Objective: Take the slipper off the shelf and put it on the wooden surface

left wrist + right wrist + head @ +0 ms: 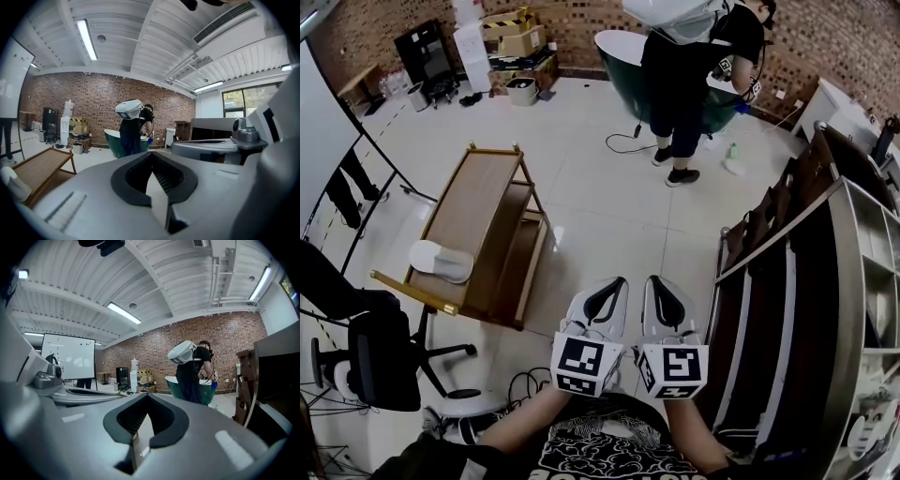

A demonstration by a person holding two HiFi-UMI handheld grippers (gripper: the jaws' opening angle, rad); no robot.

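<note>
Slipper (441, 261) isn't in anyone's grip right now. Closest to the camera, the left tongs (614, 284) and right tongs (656, 281) sit side by side in front of the body, both pinched closed on nothing.

A bit further out on the left, the slipper lies flat on the near end of the wooden desk (473, 202), well apart from the shelf (825, 281) over on the right, so to me the job looks done. It's a pale grey-white, rounded, slide-type thing, plain with no print I can make out.

My guess is it's light, soft foam or rubber. It'd flex if squeezed, isn't fragile, and is maybe a little slick. If it needed moving, I'd pinch the strap over the toes or the sole's edge.

Way at the back a person (689, 75) stands by a dark green tub.
</note>
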